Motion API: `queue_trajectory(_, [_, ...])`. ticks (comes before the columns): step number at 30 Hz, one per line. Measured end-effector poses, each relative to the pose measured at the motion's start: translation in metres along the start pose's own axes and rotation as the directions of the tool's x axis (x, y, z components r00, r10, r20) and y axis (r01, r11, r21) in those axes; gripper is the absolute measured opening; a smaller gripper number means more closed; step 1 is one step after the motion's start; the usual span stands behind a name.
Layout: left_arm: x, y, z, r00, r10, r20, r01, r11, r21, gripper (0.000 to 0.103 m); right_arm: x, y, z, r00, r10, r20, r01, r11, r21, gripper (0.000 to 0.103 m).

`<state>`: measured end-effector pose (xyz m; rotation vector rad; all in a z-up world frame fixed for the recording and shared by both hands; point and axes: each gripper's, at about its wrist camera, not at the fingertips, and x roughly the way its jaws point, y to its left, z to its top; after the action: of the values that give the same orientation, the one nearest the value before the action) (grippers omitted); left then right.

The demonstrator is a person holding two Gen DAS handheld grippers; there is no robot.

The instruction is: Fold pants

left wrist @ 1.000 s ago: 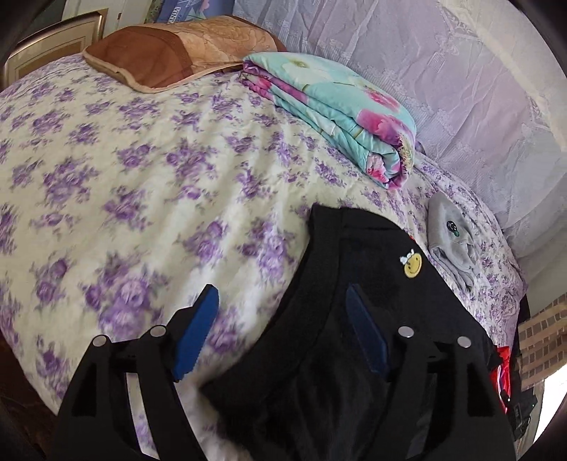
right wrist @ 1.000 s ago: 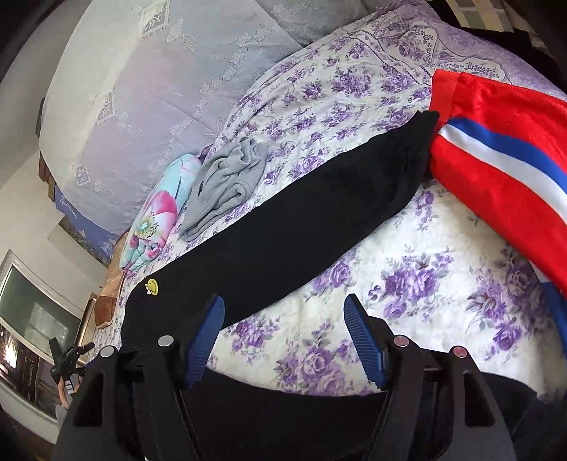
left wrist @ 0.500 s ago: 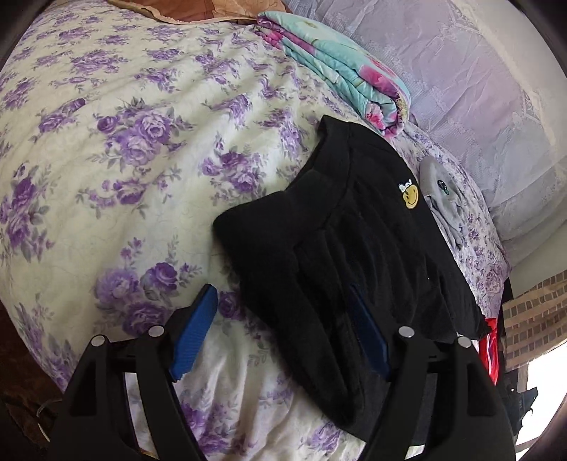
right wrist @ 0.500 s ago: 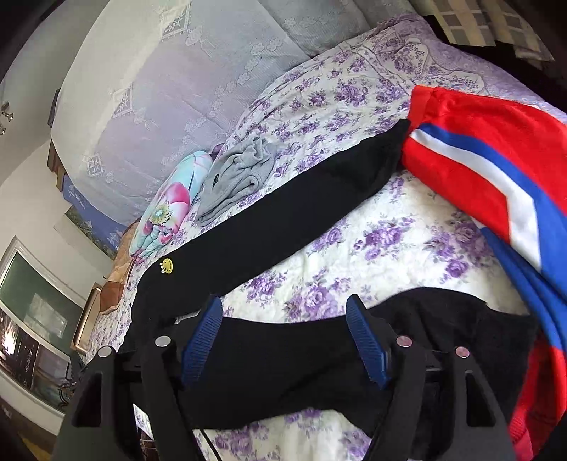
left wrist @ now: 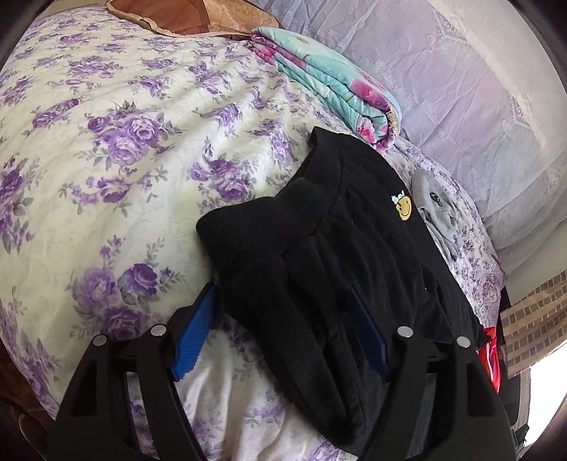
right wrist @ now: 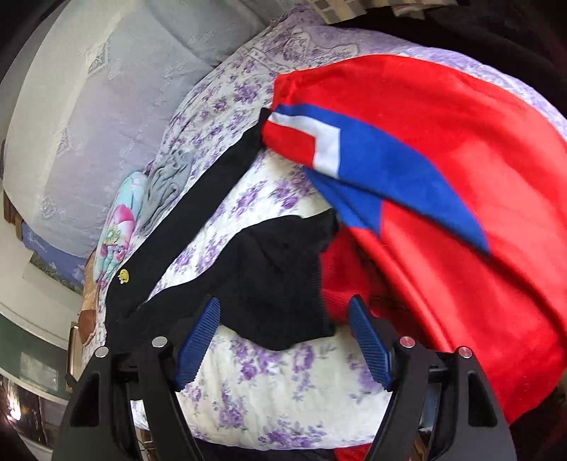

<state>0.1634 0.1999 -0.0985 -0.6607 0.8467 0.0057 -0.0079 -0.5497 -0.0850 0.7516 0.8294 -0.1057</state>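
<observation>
Left gripper [left wrist: 283,340] has its jaws wide, straddling the bunched waist end of the black pants [left wrist: 340,255]; the blue pads [left wrist: 196,340] don't press the cloth, nothing gripped. Right gripper [right wrist: 287,340] is spread wide too, with one leg cuff of the pants [right wrist: 283,283] lying between the pads on the floral bedsheet [right wrist: 283,397], pads clear of the fabric. Left view only: pants waistband and hip with a yellow smiley patch [left wrist: 404,209] up close, vertical creases in the cloth, bare purple-flower bedsheet [left wrist: 106,159] to the left, a brown pillow [left wrist: 177,17] at the far edge. Right view only: both legs splayed apart in a V, the near cuff at the gripper, the far leg [right wrist: 212,198] running diagonally away with its end tucked under a red, white and blue garment [right wrist: 443,170] that covers the right side of the bed; same garment shows as just a red sliver in the left view. Both views: a crumpled grey garment [left wrist: 436,209] just beyond the pants, then a folded teal floral blanket [left wrist: 336,85], then a pale lace curtain [left wrist: 460,88] behind.
</observation>
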Motion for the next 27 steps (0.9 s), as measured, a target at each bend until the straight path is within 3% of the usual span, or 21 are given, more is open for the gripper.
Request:
queue_trajectory(5, [0.001,-0.001,-0.001,1.000,0.011,0.004,-0.011,1.000,-0.002,0.070,0.022,0.004,-0.014,0.994,0.087,-0.068,-0.088,0.996,-0.009,0.074])
queue_trajectory(7, [0.001,-0.002,-0.002,1.000,0.026,0.003,-0.026,1.000,0.002,0.067,0.043,0.005,-0.013,0.992,0.100,-0.082,-0.100,0.995,-0.002,0.060])
queue_trajectory(9, [0.001,-0.001,-0.001,1.000,0.027,0.000,-0.027,1.000,-0.006,0.062,0.059,0.004,-0.008,0.993,0.104,-0.061,-0.103,0.995,0.009,0.028])
queue_trajectory(11, [0.000,0.003,0.000,1.000,0.011,-0.007,-0.011,0.999,-0.033,0.043,0.065,0.001,-0.001,0.990,0.138,-0.031,-0.137,0.990,0.044,0.011])
queue_trajectory(14, [-0.004,0.011,0.004,0.999,-0.047,-0.015,0.045,0.995,-0.084,0.024,0.043,0.019,0.010,0.987,0.157,0.047,-0.155,0.987,-0.033,0.010])
queue_trajectory(19, [-0.032,0.009,0.017,0.992,-0.117,0.042,0.121,0.988,-0.097,0.016,-0.020,0.030,0.041,0.975,0.149,0.165,-0.133,0.986,-0.104,0.010])
queue_trajectory(22, [-0.049,0.010,0.027,0.987,-0.132,0.091,0.140,0.986,-0.093,0.015,-0.016,0.027,0.046,0.990,0.090,0.106,-0.074,0.987,-0.146,0.010])
queue_trajectory(23, [-0.051,0.012,0.029,0.985,-0.143,0.097,0.152,0.984,-0.094,0.015,-0.005,0.023,0.044,0.996,0.072,0.044,-0.065,0.987,-0.148,0.010])
queue_trajectory(24, [-0.052,0.015,0.029,0.986,-0.138,0.092,0.147,0.985,-0.093,0.015,0.009,0.019,0.039,0.999,0.043,-0.018,-0.046,0.986,-0.158,0.010])
queue_trajectory(27, [-0.036,0.025,0.019,0.997,-0.077,0.017,0.078,0.993,-0.094,0.016,0.024,0.002,0.028,0.996,-0.017,-0.085,0.008,0.994,-0.111,0.016])
